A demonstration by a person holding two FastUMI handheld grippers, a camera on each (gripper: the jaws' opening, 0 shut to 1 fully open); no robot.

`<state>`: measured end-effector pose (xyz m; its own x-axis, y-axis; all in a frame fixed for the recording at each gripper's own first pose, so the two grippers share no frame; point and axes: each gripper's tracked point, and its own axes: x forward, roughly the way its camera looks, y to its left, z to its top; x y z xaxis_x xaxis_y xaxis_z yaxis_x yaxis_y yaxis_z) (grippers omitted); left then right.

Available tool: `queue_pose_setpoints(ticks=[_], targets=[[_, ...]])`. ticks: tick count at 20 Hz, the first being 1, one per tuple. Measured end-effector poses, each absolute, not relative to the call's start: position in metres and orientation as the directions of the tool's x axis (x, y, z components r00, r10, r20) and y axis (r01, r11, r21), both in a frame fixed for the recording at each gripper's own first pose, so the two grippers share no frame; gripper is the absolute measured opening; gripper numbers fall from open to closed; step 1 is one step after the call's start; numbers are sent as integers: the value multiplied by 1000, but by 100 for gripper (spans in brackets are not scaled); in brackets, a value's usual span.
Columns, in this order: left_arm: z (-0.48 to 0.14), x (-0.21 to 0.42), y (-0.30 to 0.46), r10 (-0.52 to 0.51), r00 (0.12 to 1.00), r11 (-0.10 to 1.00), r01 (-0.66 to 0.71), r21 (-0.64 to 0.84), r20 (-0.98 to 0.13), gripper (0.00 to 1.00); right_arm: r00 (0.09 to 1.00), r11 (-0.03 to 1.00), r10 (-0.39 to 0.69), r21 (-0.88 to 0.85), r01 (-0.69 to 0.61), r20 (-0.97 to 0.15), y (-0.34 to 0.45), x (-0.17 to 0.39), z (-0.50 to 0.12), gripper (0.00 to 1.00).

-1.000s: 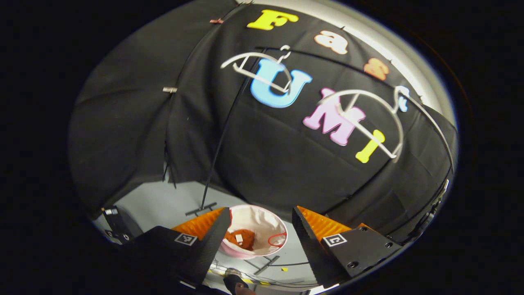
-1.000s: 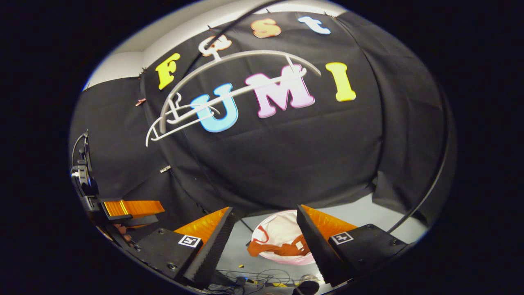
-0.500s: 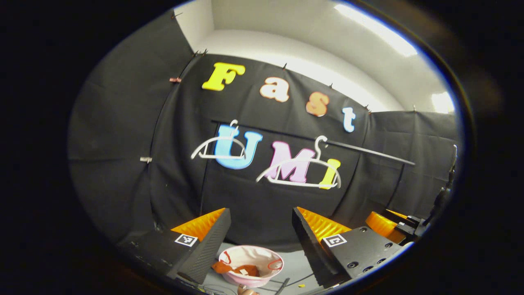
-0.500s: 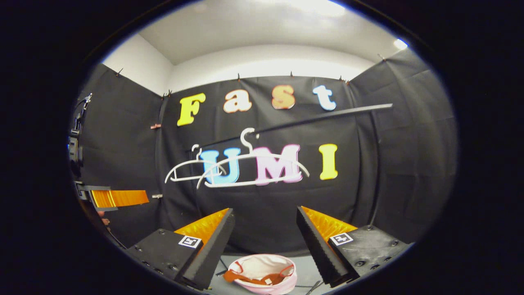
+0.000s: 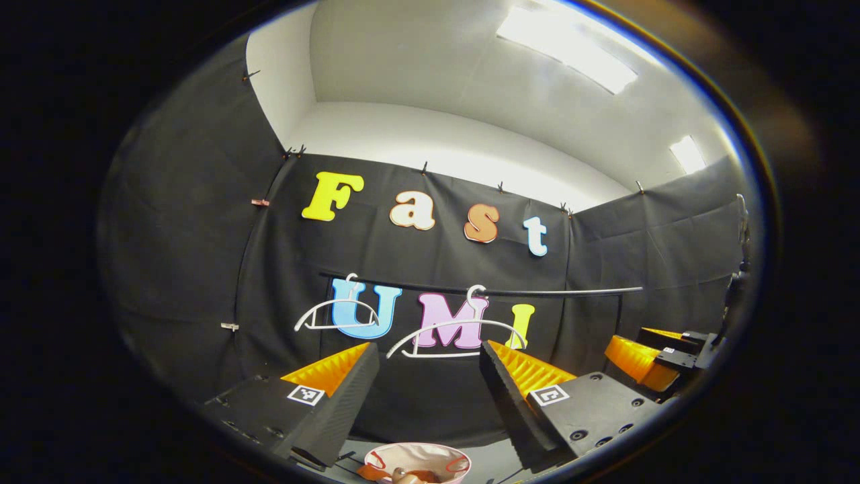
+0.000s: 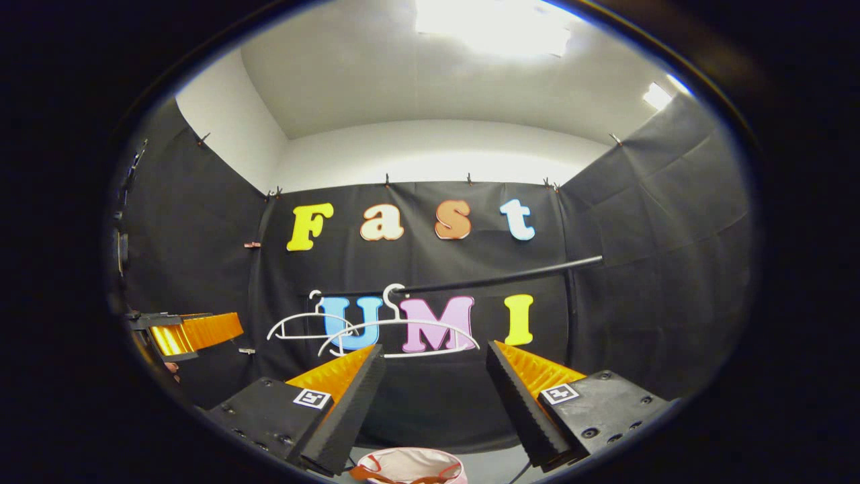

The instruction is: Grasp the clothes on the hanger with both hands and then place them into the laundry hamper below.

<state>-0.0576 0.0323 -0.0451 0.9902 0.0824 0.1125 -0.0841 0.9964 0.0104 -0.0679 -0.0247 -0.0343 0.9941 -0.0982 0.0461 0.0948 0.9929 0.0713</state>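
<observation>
Both grippers empty, jaws spread wide. Left gripper [image 5: 428, 396] and right gripper [image 6: 435, 400] point level at the booth wall. Two bare white hangers [image 5: 447, 331] hang on the black rail [image 5: 551, 292] ahead and above the fingers, nothing draped on them. Laundry hamper [image 5: 418, 460] sits below and ahead of both, orange clothes [image 5: 430, 476] inside at its near edge; part may lie over the rim, can't tell. Task looks essentially done. To finish well: keep jaws apart, pull straight away, don't snag hangers or clip the hamper rim. If fabric does overhang, nudge it in.
</observation>
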Motion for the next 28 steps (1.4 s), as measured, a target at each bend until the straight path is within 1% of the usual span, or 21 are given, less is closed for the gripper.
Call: queue_pose_setpoints(ticks=[1, 2, 3, 4, 5, 11, 12, 13, 14, 15, 18, 19, 23, 27, 28], targets=[[-45, -56, 27, 81, 991, 997, -82, 6, 111, 95, 996, 995, -85, 61, 83, 37, -24, -67, -36, 99], [-45, -54, 22, 77, 991, 997, -78, 2, 110, 98, 997, 996, -71, 65, 69, 32, -23, -74, -23, 100], [-43, -52, 18, 81, 991, 997, -81, -4, 108, 95, 997, 995, -63, 74, 60, 37, -23, -74, -19, 97], [-42, -51, 17, 88, 990, 996, -87, -10, 110, 95, 997, 995, -59, 85, 55, 45, -23, -72, -14, 92], [-42, -51, 15, 92, 990, 996, -91, -17, 106, 95, 997, 994, -56, 96, 52, 50, -25, -71, -11, 97], [-31, -49, 15, 134, 984, 991, -132, -27, 121, 95, 992, 987, -76, 149, 61, 97, -48, -67, 9, 97], [-29, -48, 14, 136, 983, 991, -133, -32, 126, 95, 991, 986, -84, 154, 67, 101, -53, -67, 10, 100], [-28, -48, 13, 139, 982, 990, -135, -34, 128, 95, 991, 985, -88, 158, 72, 101, -57, -66, 10, 100], [-28, -47, 13, 146, 981, 989, -142, -33, 127, 98, 991, 984, -86, 164, 69, 99, -58, -65, 10, 100], [-28, -45, 14, 150, 980, 989, -148, -31, 127, 95, 992, 984, -81, 169, 63, 99, -58, -65, 11, 97], [-31, -42, 6, 141, 983, 990, -138, -34, 118, 95, 990, 985, -81, 161, 62, 112, -62, -65, 14, 100], [-32, -41, 5, 140, 983, 990, -137, -32, 116, 95, 990, 986, -79, 156, 61, 116, -63, -65, 15, 97], [-36, -37, 2, 138, 985, 990, -136, -29, 101, 95, 993, 989, -62, 141, 47, 102, -61, -66, 10, 97], [-37, -39, -1, 141, 985, 990, -139, -31, 102, 95, 992, 987, -70, 150, 53, 109, -66, -70, 15, 97], [-36, -40, -1, 143, 985, 990, -140, -31, 101, 95, 992, 987, -71, 153, 54, 108, -67, -70, 14, 92]])
